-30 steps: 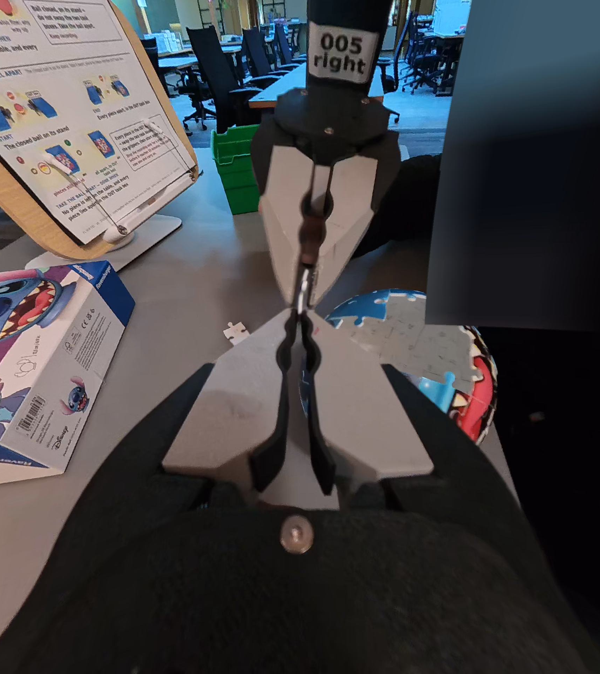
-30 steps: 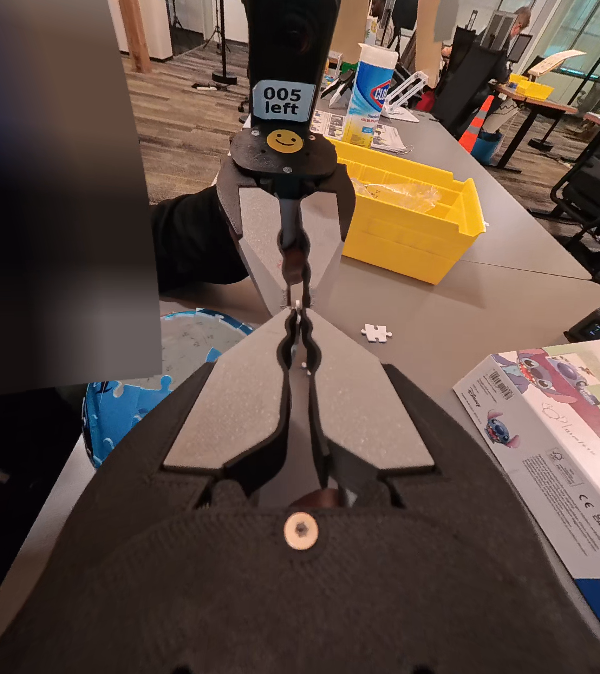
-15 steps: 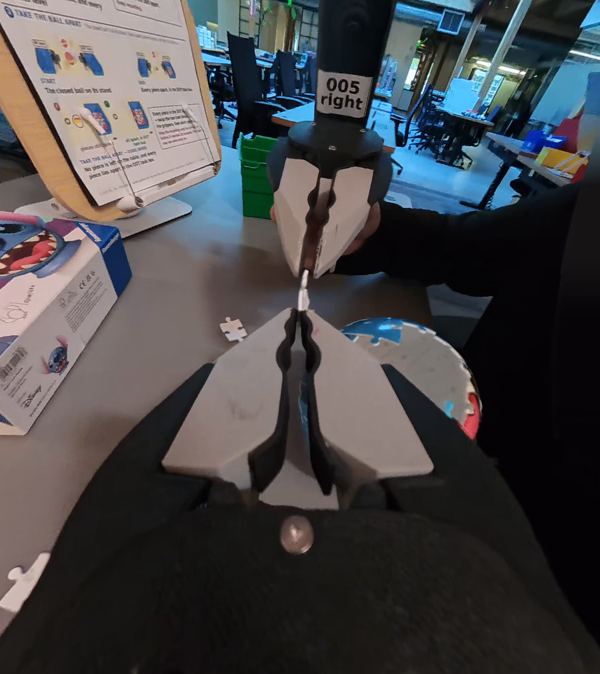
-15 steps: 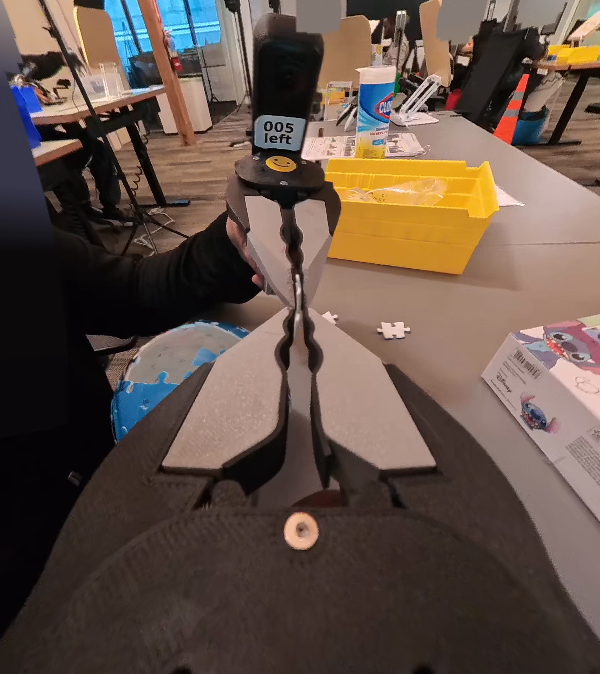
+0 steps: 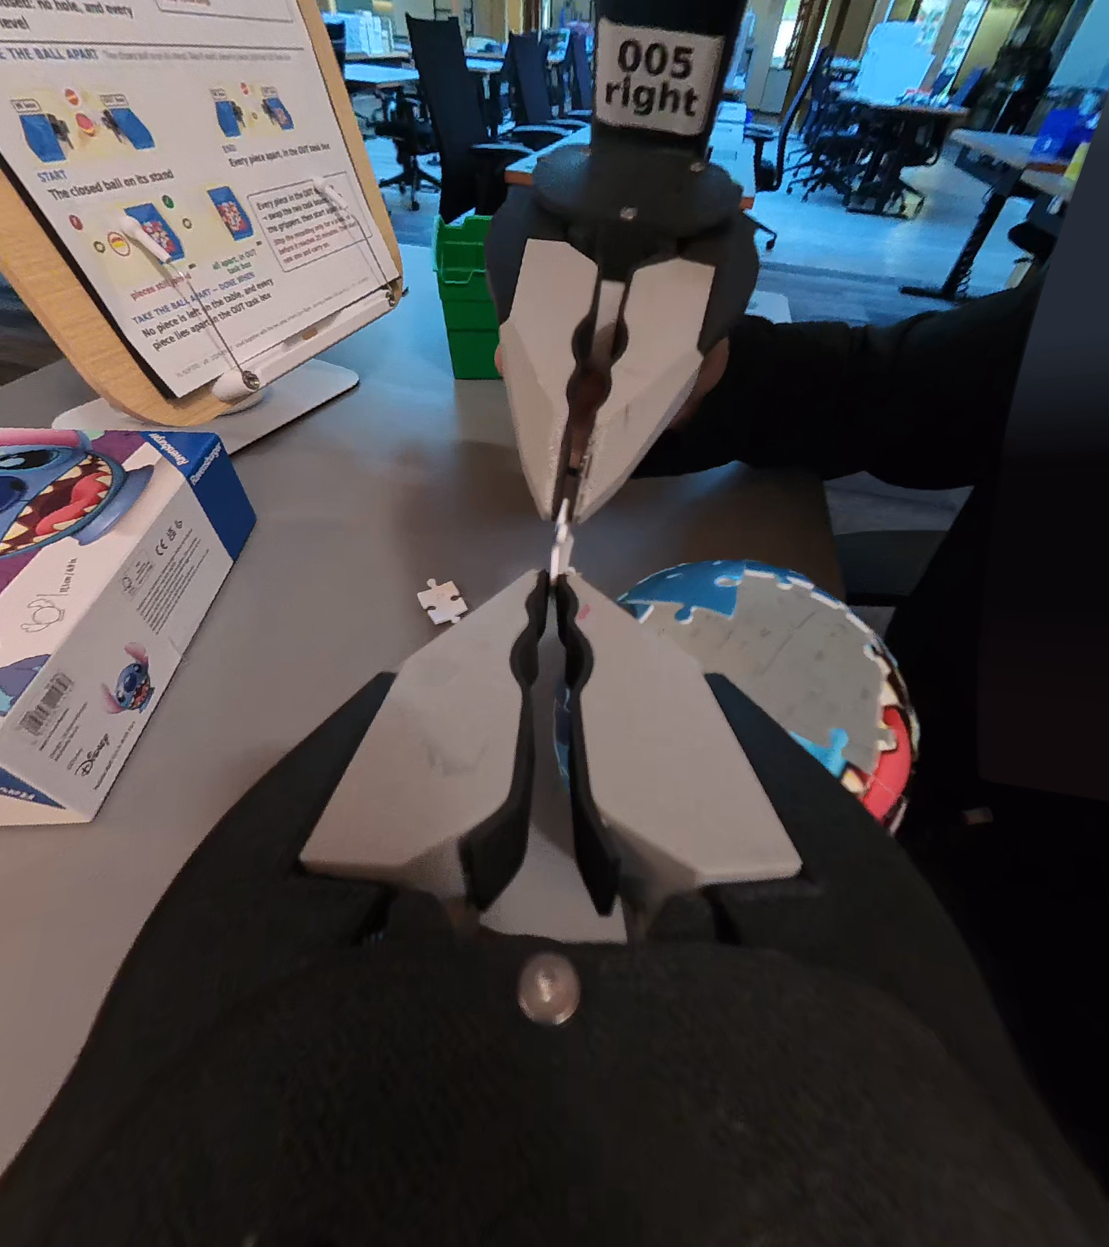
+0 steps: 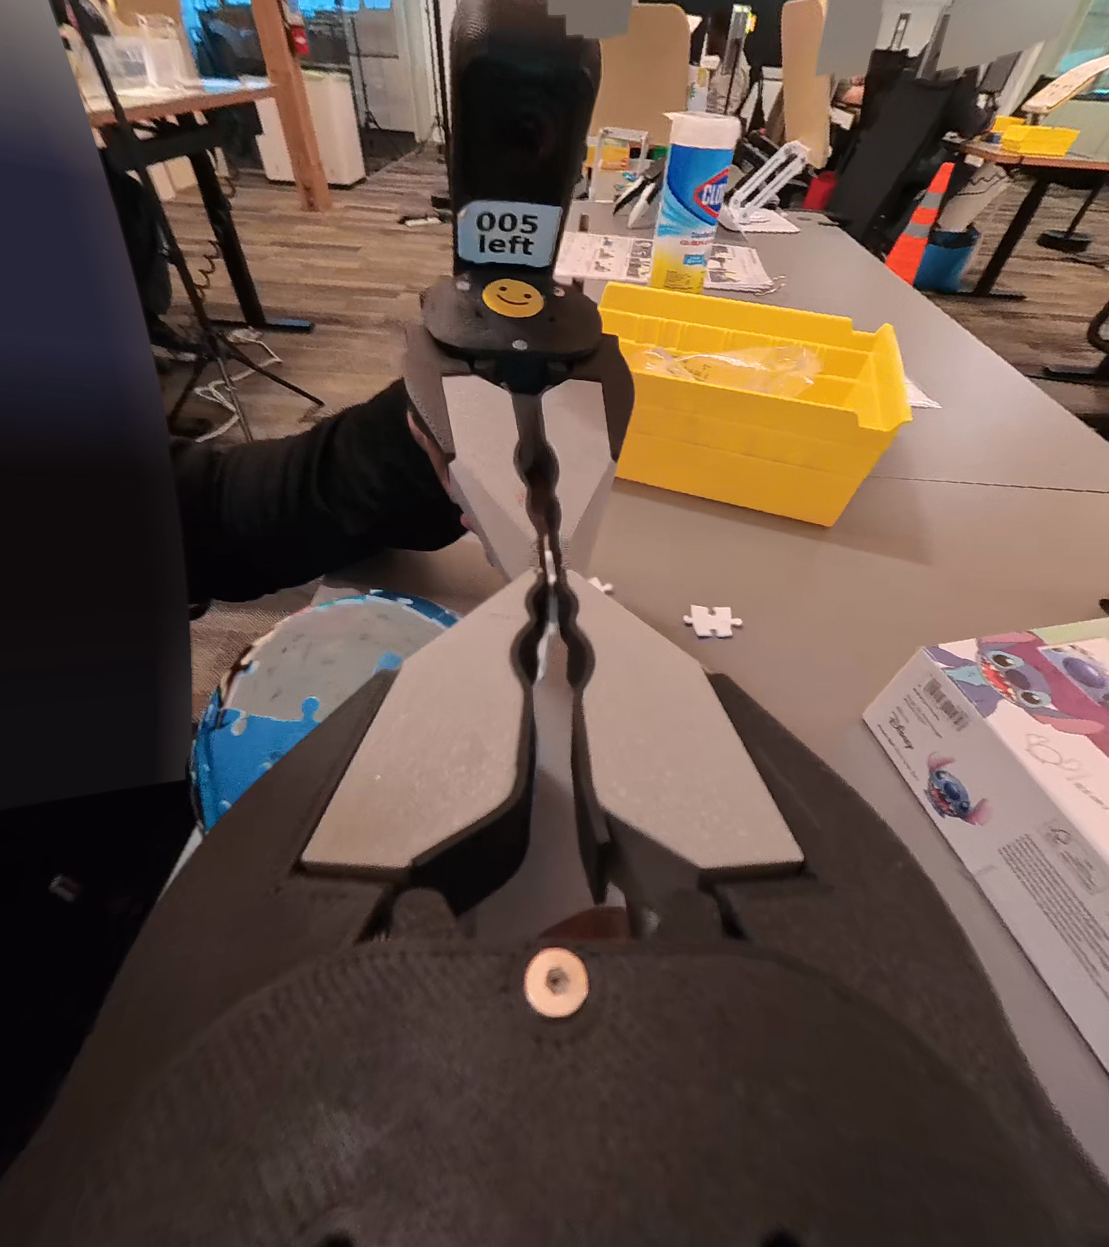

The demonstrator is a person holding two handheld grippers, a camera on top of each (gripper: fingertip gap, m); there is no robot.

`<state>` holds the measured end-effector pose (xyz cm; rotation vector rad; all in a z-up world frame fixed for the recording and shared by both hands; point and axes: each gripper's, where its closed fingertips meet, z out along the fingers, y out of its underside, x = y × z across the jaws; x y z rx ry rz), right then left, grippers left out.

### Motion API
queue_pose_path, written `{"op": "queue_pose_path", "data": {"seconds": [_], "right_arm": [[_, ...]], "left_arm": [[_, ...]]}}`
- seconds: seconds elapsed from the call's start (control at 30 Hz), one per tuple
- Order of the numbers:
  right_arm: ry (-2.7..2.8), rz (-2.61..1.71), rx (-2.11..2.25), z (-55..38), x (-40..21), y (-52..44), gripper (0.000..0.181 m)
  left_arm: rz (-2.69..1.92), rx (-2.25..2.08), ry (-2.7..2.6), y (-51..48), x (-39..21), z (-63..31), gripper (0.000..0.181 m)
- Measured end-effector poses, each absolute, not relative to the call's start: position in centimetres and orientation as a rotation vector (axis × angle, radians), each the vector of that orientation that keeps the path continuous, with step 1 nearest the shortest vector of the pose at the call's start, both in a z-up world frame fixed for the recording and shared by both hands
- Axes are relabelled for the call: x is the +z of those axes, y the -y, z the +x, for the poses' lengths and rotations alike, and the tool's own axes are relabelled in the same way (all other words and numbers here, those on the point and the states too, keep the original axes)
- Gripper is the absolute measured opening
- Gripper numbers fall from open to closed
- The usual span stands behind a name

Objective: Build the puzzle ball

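My left gripper (image 5: 552, 579) and right gripper (image 6: 548, 582) meet tip to tip above the grey table, both shut. A thin white puzzle piece (image 5: 562, 543), seen edge-on, bridges the two sets of tips; I cannot tell if it is one piece or two joined. It also shows in the right wrist view (image 6: 546, 563). The right gripper (image 5: 564, 514) faces me in the left wrist view, the left gripper (image 6: 548, 563) in the right wrist view. The half-built puzzle ball (image 5: 774, 664), an open blue and red bowl, sits below at the table's near edge (image 6: 309, 675).
Loose white pieces lie on the table (image 5: 442, 600) (image 6: 712, 619). The puzzle box (image 5: 66, 607) (image 6: 1044, 776) lies to one side. An instruction board on a stand (image 5: 167, 202), a green bin (image 5: 464, 297), a yellow bin (image 6: 761, 405) and a wipes canister (image 6: 697, 202) stand farther back. Less than 4 cm separates the two grippers' tips.
Both grippers stay shut and tip to tip. They have drawn slightly apart, so more of the white piece shows between the tips. Both have swung a little over the table.
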<state>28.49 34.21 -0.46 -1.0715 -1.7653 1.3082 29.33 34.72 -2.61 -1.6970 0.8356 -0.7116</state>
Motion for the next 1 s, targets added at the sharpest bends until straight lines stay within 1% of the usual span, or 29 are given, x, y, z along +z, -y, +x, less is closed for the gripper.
{"op": "queue_pose_path", "data": {"seconds": [0.2,0.23,0.4,0.47,0.63,0.73,0.9,1.0], "right_arm": [[1.781,-1.006,1.204,28.8,-0.3,-33.4,0.000],[1.778,-0.985,1.199,29.0,-0.1,-33.1,0.000],[1.782,-0.880,1.137,29.2,-0.1,-32.0,0.000],[1.805,-0.870,1.097,29.1,-0.6,-32.0,0.000],[1.812,-0.850,1.078,29.3,-0.7,-32.1,0.000],[1.811,-0.842,1.093,29.4,-0.7,-32.2,0.000],[1.853,-0.831,1.189,29.7,-1.2,-31.9,0.000],[1.871,-0.821,1.254,30.0,-1.1,-32.1,0.000]], "left_arm": [[-1.669,-0.684,-0.872,-33.9,-2.1,29.5,0.001],[-1.657,-0.684,-0.879,-33.6,-1.9,29.4,0.005],[-1.611,-0.639,-0.908,-32.5,-1.2,28.9,0.015],[-1.598,-0.631,-0.912,-32.3,-1.2,29.0,0.012],[-1.615,-0.614,-0.943,-32.4,-1.7,29.6,0.011],[-1.618,-0.602,-0.950,-32.7,-2.0,29.8,0.000],[-1.611,-0.564,-1.001,-32.4,-2.4,30.1,0.000],[-1.549,-0.443,-1.040,-32.4,-1.9,30.0,0.000]]}}
